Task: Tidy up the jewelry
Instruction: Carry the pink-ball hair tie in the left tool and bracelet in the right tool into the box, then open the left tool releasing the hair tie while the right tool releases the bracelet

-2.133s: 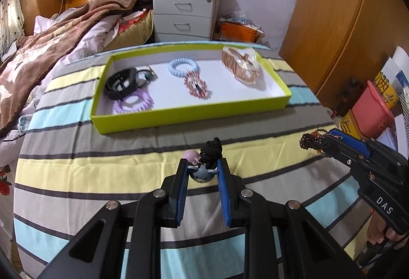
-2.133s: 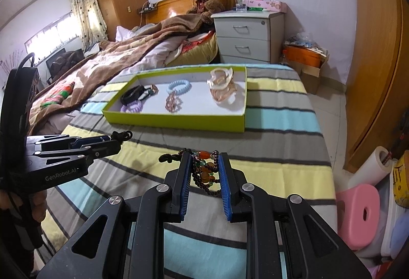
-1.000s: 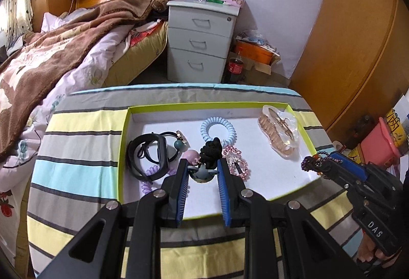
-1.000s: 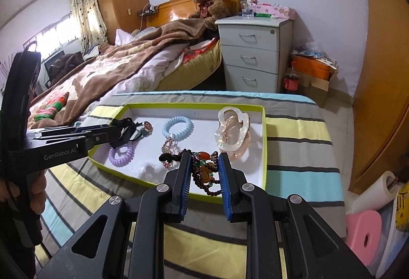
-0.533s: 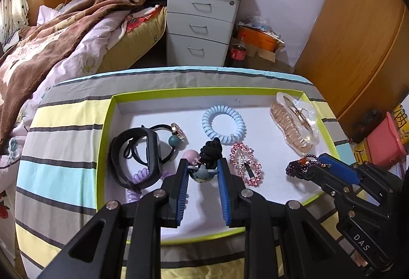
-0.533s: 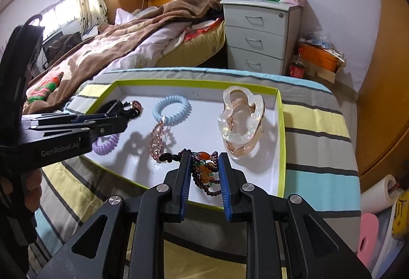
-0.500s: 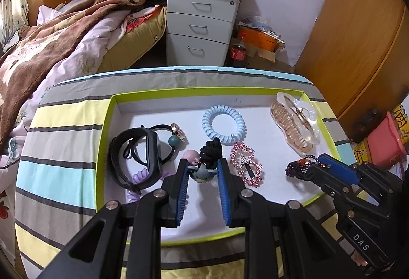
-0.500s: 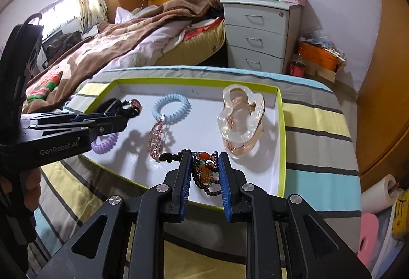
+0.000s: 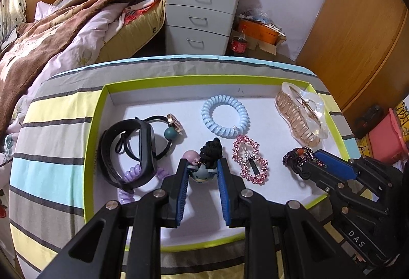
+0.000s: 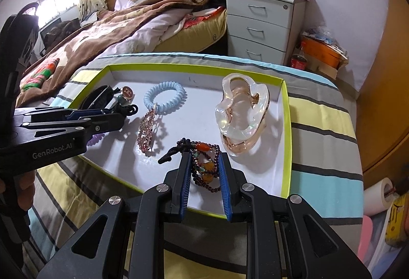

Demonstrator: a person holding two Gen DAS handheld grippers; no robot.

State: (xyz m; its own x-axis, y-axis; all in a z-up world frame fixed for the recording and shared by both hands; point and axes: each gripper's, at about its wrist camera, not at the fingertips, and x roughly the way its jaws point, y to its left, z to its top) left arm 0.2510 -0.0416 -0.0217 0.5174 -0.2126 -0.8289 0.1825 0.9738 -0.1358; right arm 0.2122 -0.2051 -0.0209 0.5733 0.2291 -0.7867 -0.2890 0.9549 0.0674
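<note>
A lime-rimmed white tray [image 9: 95,125] [image 10: 285,105] lies on the striped bedcover. My left gripper [image 9: 203,167] is shut on a small hair tie with a black knot and a pink and grey charm [image 9: 204,164], held low over the tray's middle front. My right gripper [image 10: 204,166] is shut on a dark beaded bracelet with orange stones [image 10: 204,164], low over the tray's front right. In the left wrist view that bracelet [image 9: 297,157] hangs from the right gripper at the tray's right side. In the tray lie a blue coil tie [image 9: 225,116], a pink crystal clip [image 9: 250,160] and a clear claw clip [image 9: 301,112].
At the tray's left lie a black wristband [image 9: 122,151], a bead hair tie [image 9: 170,129] and a purple coil tie [image 9: 133,174]. A bed with a brown blanket [image 10: 102,31] and a grey drawer unit [image 9: 202,18] stand behind. A wooden wardrobe [image 9: 358,31] is on the right.
Both grippers came forward from the bare striped cover to over the tray and sank lower, each still holding its piece. In the last half second they barely moved.
</note>
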